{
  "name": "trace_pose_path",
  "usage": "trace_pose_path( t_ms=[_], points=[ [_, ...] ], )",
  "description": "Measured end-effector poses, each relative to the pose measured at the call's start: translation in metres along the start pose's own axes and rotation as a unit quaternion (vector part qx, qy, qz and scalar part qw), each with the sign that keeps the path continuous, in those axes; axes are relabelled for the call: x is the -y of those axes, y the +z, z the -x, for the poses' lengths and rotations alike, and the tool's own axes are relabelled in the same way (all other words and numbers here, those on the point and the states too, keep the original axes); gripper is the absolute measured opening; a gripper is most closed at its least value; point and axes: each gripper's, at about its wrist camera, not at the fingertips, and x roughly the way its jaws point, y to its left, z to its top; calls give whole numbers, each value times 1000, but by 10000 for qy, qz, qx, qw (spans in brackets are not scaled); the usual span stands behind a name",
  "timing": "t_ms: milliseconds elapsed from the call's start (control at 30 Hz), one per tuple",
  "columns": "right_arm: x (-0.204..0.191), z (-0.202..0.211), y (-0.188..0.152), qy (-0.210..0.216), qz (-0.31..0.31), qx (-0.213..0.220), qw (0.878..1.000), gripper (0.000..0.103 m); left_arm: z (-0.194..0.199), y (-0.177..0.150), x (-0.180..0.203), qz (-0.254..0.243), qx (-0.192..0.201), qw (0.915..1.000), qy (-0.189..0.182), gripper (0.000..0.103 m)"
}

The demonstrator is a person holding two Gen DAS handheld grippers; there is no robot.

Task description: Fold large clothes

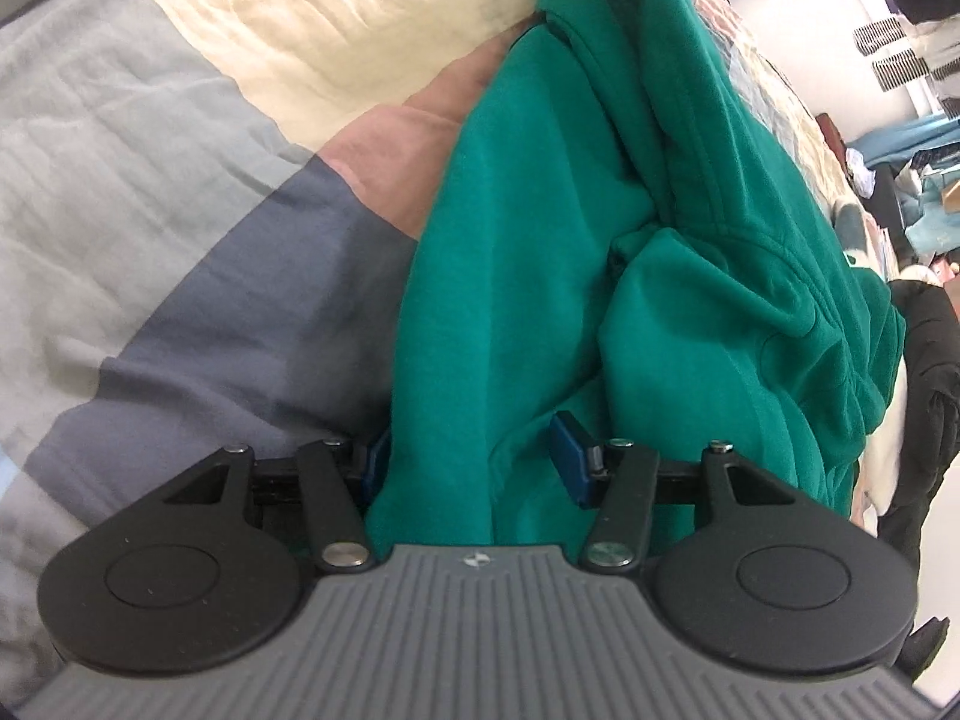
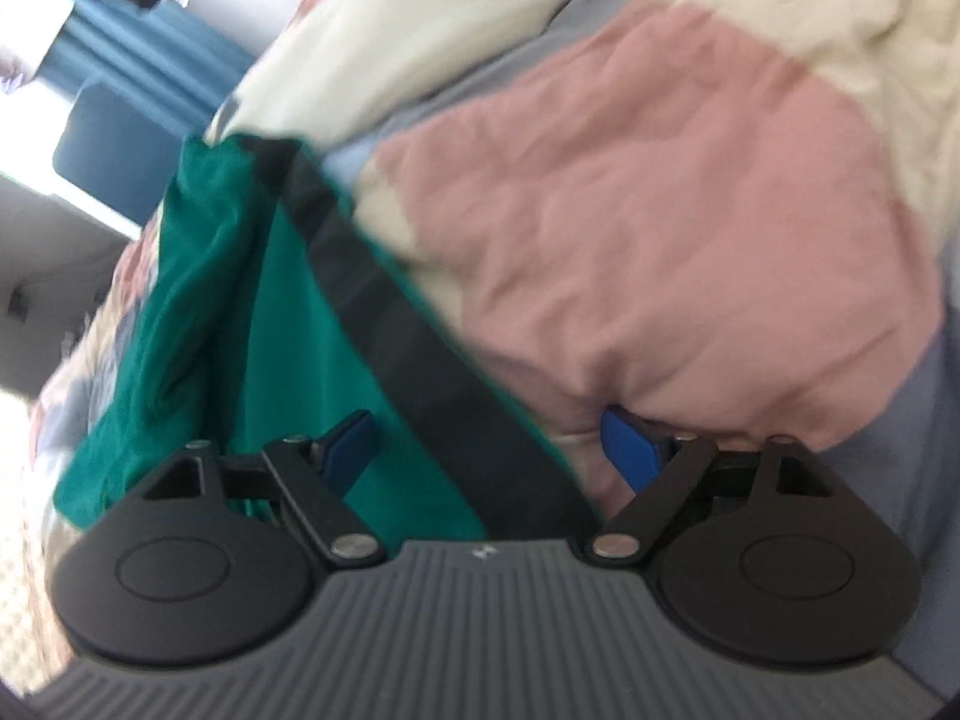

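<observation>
A green hooded sweatshirt [image 1: 540, 252] lies bunched on the patchwork bedspread [image 1: 150, 150]. My left gripper [image 1: 474, 456] is open, its blue pads [image 1: 570, 456] wide apart, with a fold of the green fabric lying between them. In the right wrist view, the sweatshirt [image 2: 252, 324] shows its black hem band [image 2: 408, 348] running diagonally. My right gripper [image 2: 492, 450] is open, its blue pads [image 2: 627, 450] spread, with the hem band and green cloth passing between them. This view is blurred.
The bedspread has pink [image 2: 660, 228], cream and grey-blue patches. Dark clothing [image 1: 930, 384] and a cluttered room edge lie at the right of the left wrist view. A blue curtain [image 2: 126, 36] and a blue chair back stand beyond the bed.
</observation>
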Motion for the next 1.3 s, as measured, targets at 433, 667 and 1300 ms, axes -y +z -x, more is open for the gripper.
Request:
trace_pose_path(
  t_ms=[433, 667, 1300],
  points=[
    [-29, -18, -34, 761, 619, -668, 9929, 66, -10, -15, 13, -165, 86, 9991, -374, 59],
    [-26, 18, -32, 1286, 555, -200, 9899, 14, 26, -21, -3, 256, 630, 9953, -694, 9],
    [-33, 187, -43, 3526, 604, 381, 9330, 10, 205, -50, -16, 341, 1098, 9663, -2302, 8]
  ],
)
